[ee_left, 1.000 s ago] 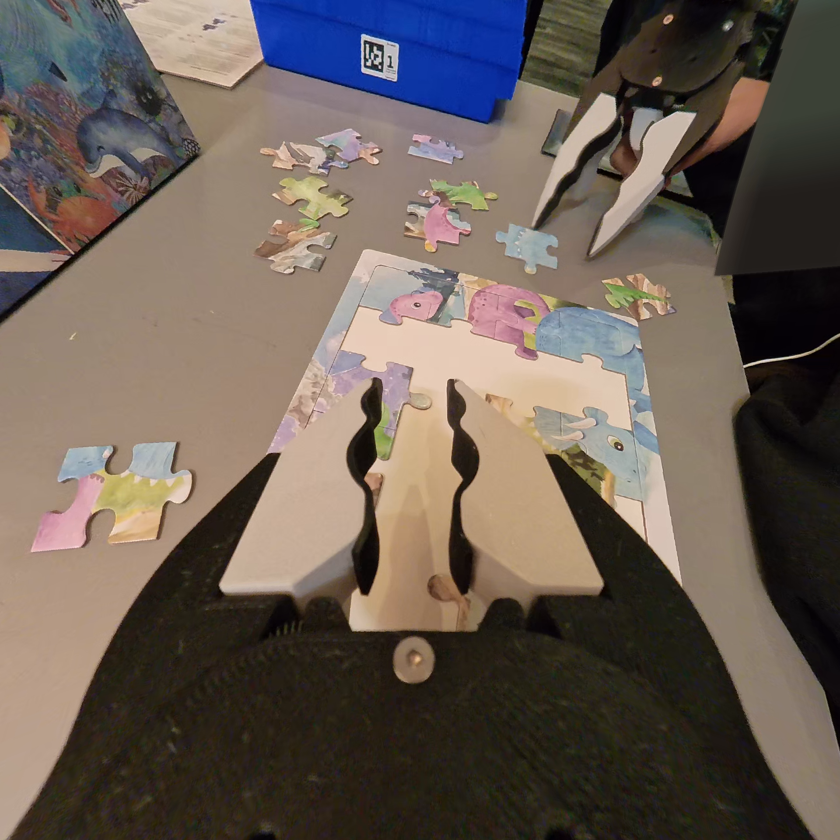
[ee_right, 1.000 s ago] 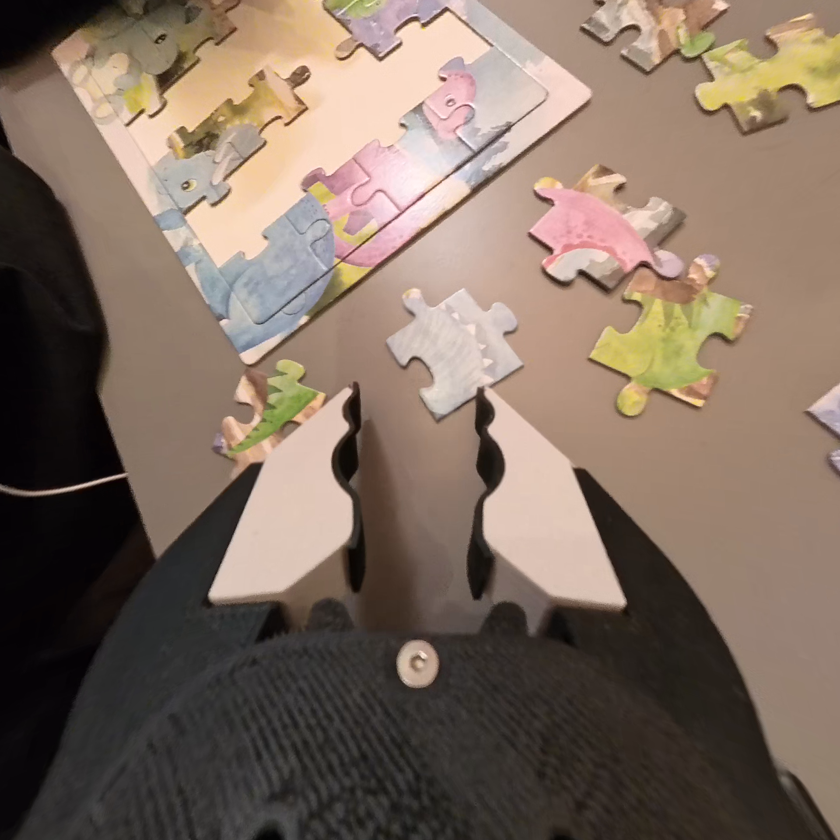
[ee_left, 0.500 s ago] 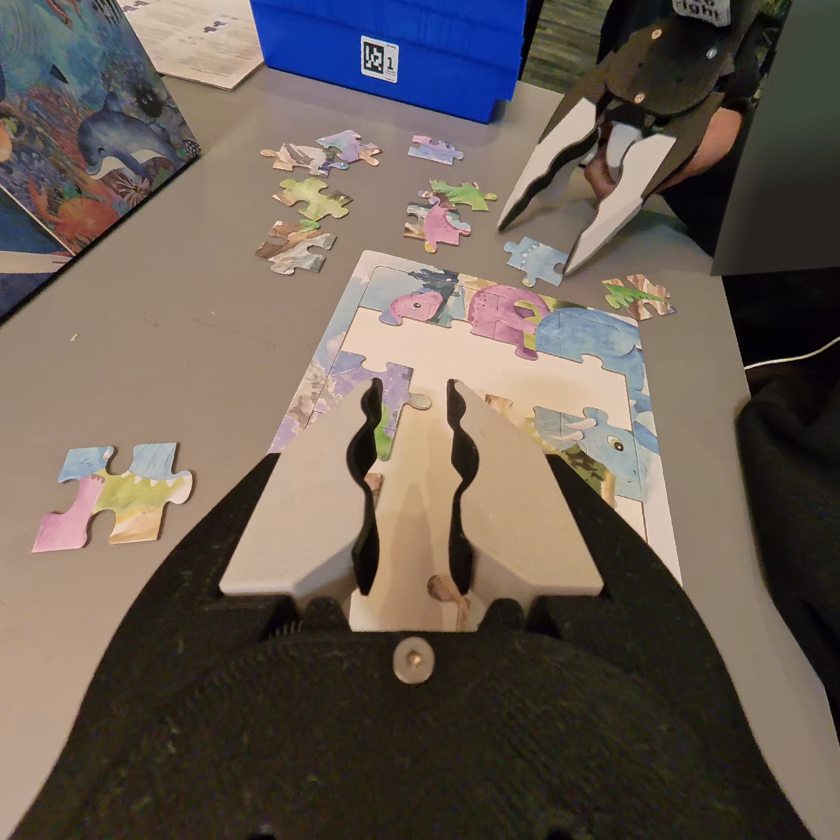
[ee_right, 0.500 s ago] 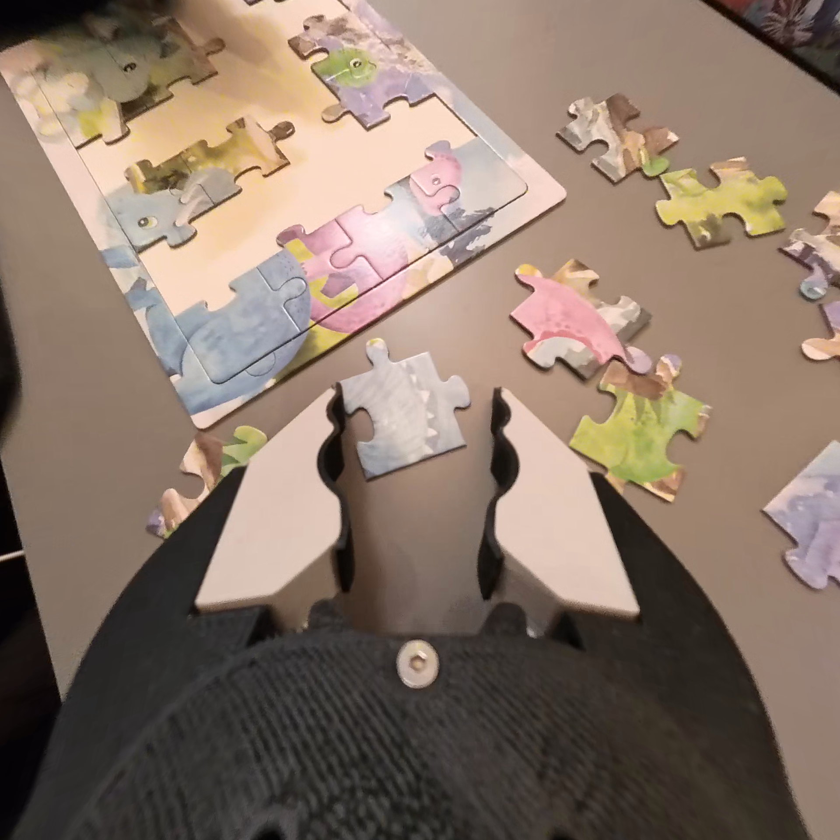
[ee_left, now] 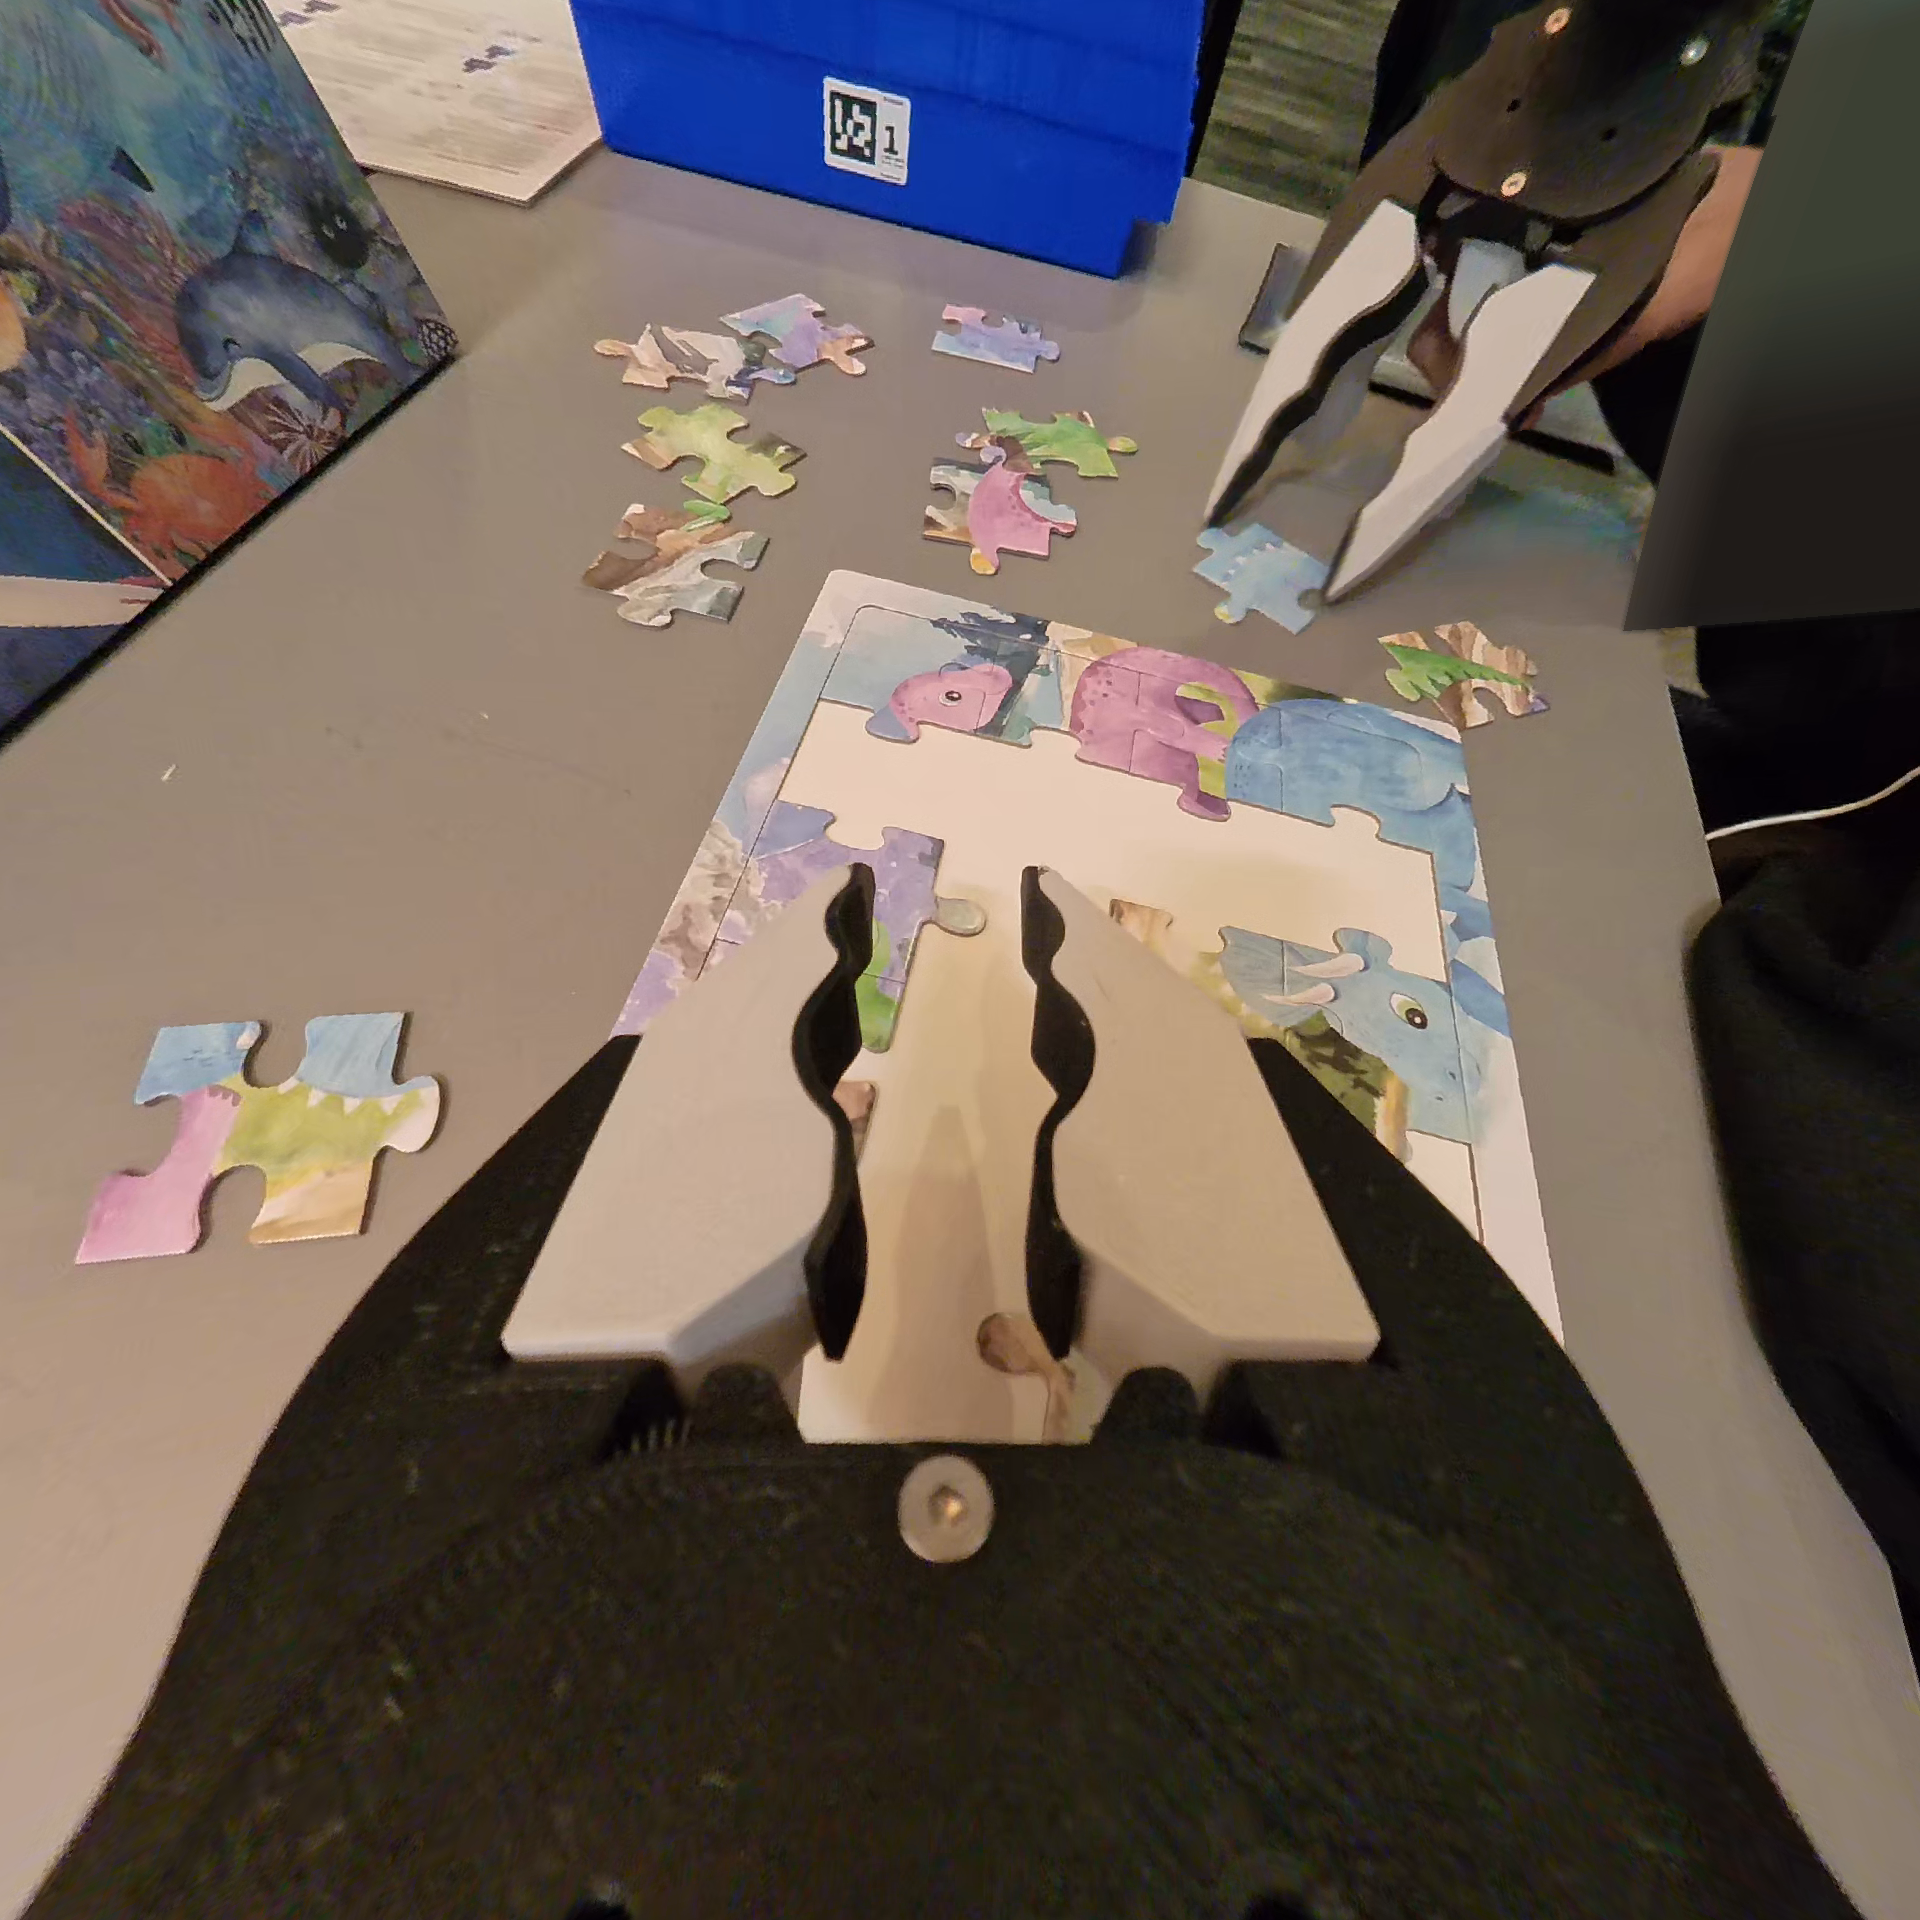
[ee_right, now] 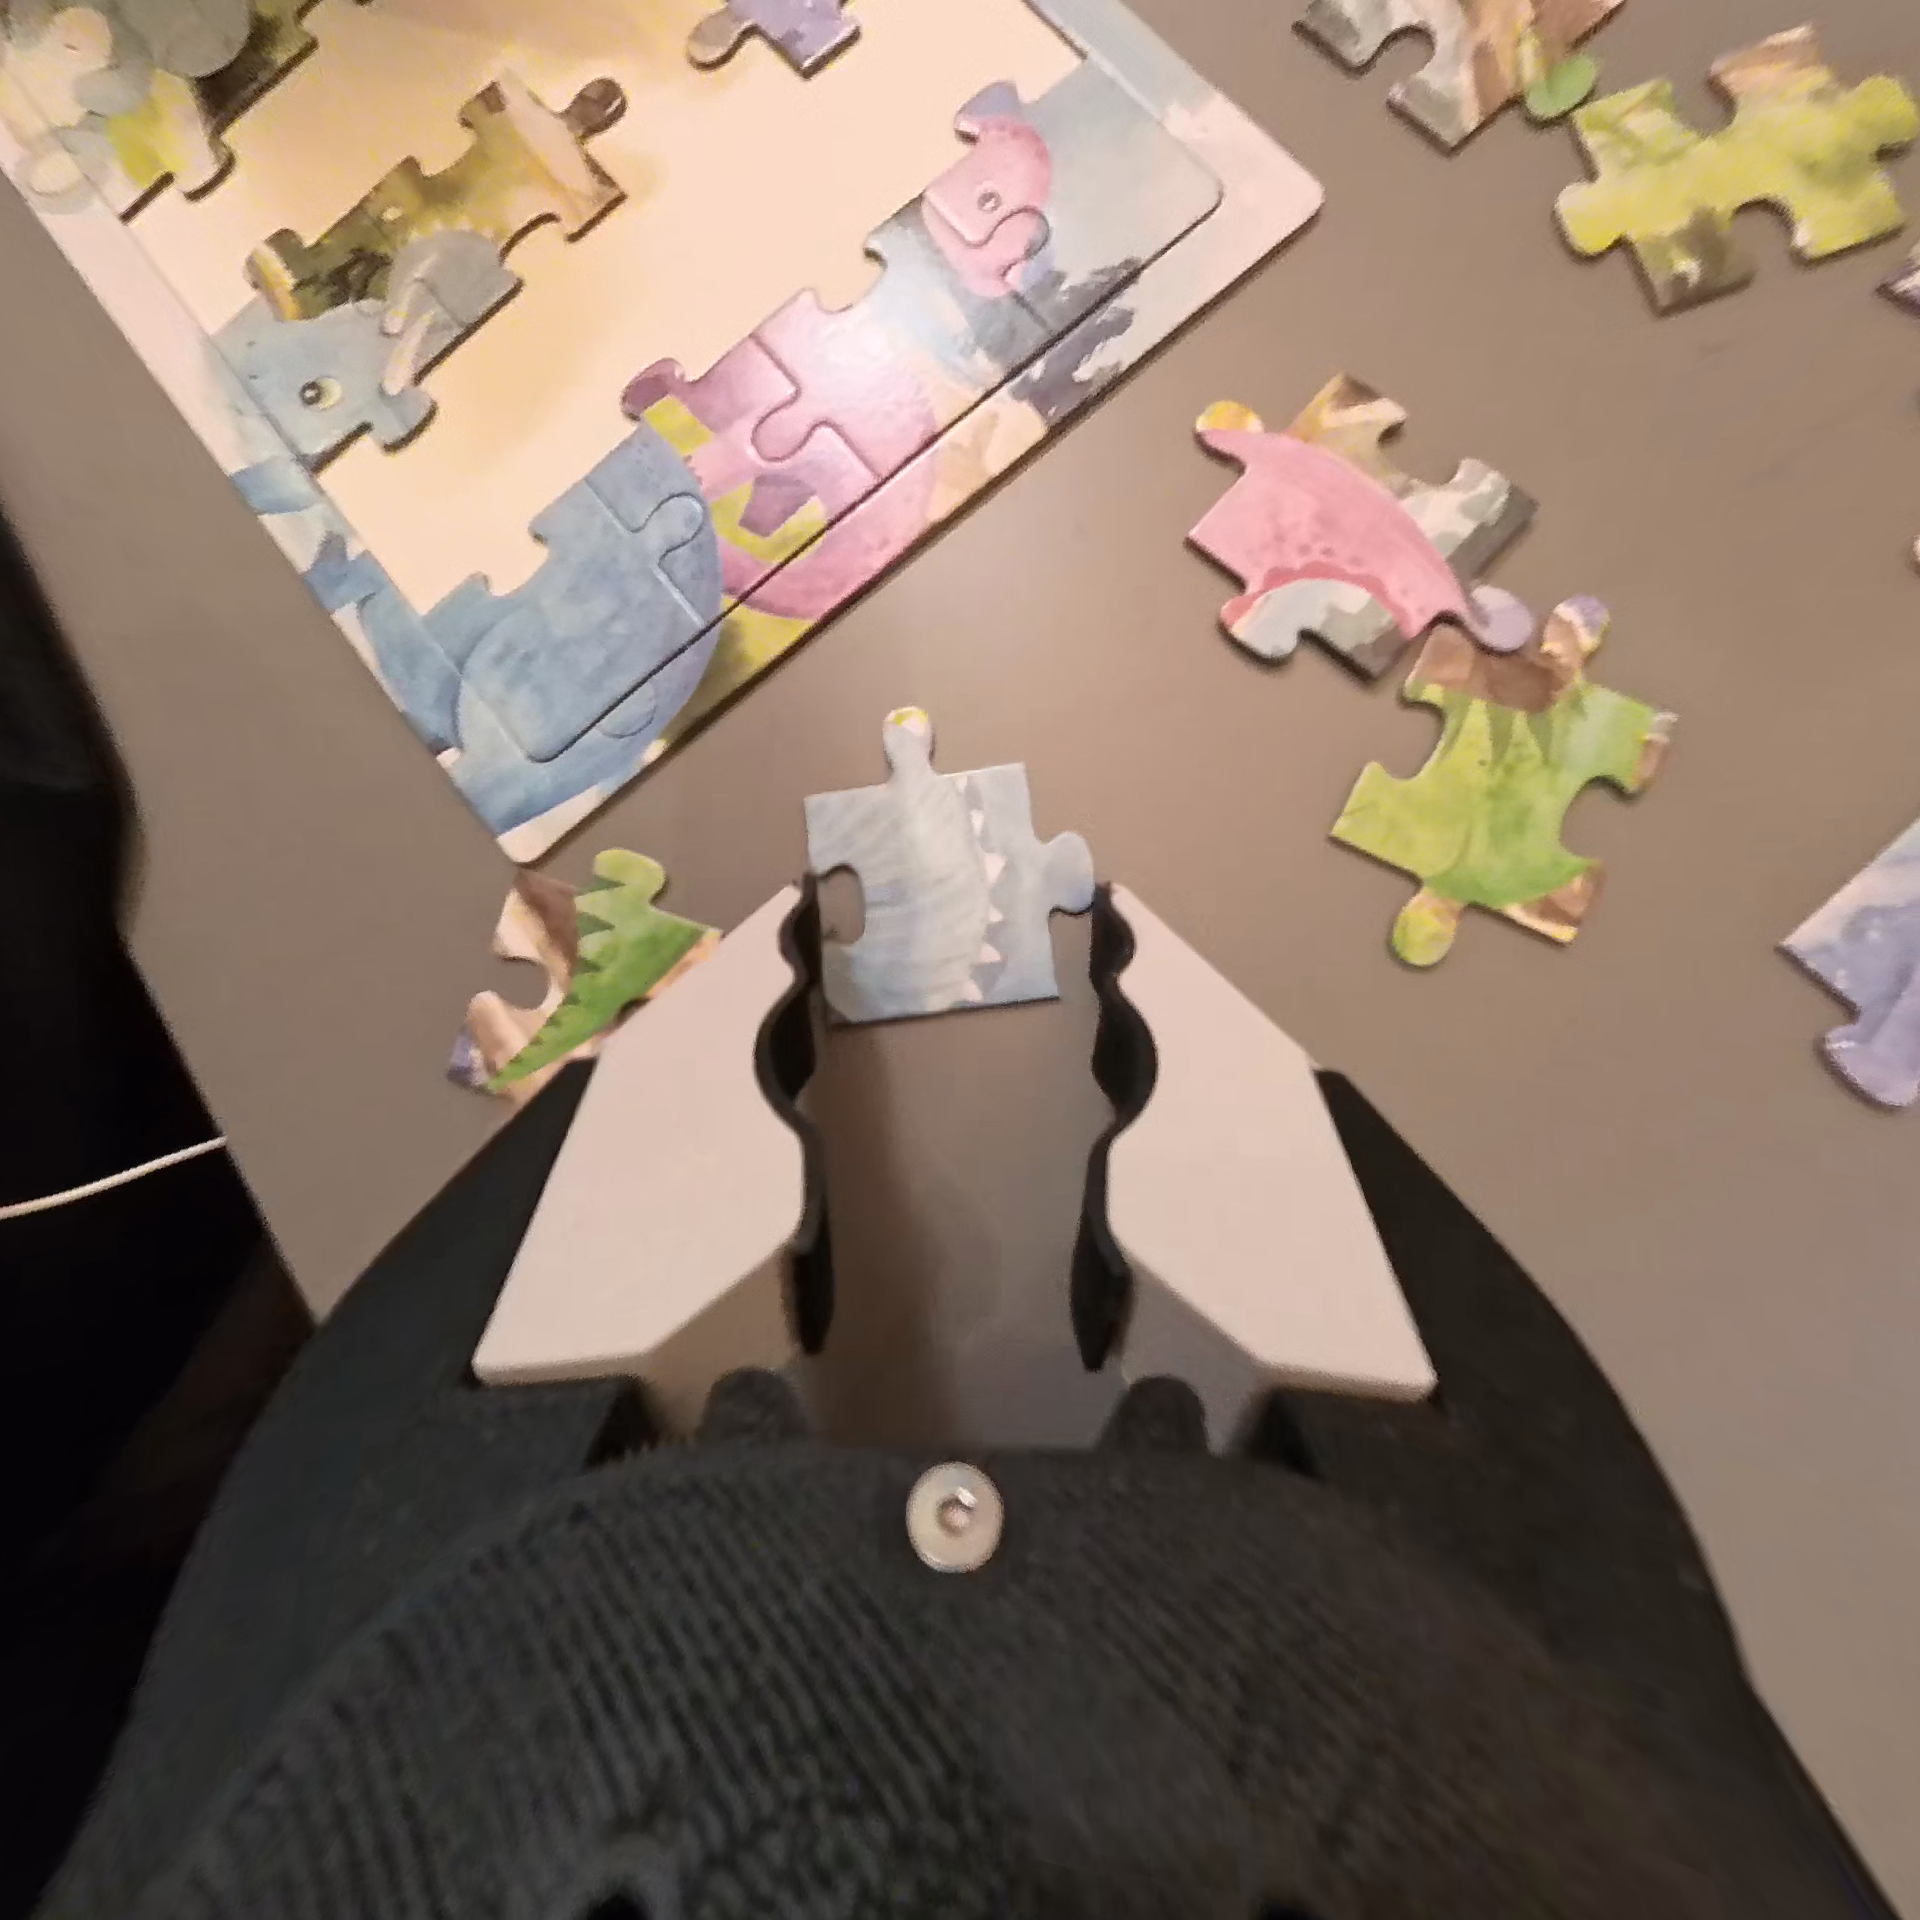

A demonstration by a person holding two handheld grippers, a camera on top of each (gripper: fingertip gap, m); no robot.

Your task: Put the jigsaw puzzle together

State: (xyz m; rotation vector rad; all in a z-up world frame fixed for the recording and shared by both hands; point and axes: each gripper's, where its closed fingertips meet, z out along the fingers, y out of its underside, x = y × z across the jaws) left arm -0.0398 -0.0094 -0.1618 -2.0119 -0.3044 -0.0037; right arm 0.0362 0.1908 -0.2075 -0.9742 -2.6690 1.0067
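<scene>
The puzzle board (ee_left: 1091,821) lies on the grey table with pink, purple and blue dinosaur pieces along its far edge; it also shows in the right wrist view (ee_right: 582,260). My left gripper (ee_left: 940,883) is open and empty, hovering over the board's near part. My right gripper (ee_right: 951,894) is open, low at the table, its fingertips on either side of a light blue piece (ee_right: 935,894) just off the board's far right corner. In the left wrist view the right gripper (ee_left: 1278,556) stands over that piece (ee_left: 1252,577).
Loose pieces lie around: a pink one (ee_right: 1340,530), a green one (ee_right: 1496,790), a green-brown one (ee_right: 582,956), and a blue-pink-green one (ee_left: 260,1132) at the left. A blue bin (ee_left: 894,104) and a picture box (ee_left: 177,281) stand at the back. Across from one pair of fingers to the other is roughly 25 cm.
My right gripper has moved forward and down and opened wider, so the light blue piece now sits between its fingertips. The left gripper has not moved.
</scene>
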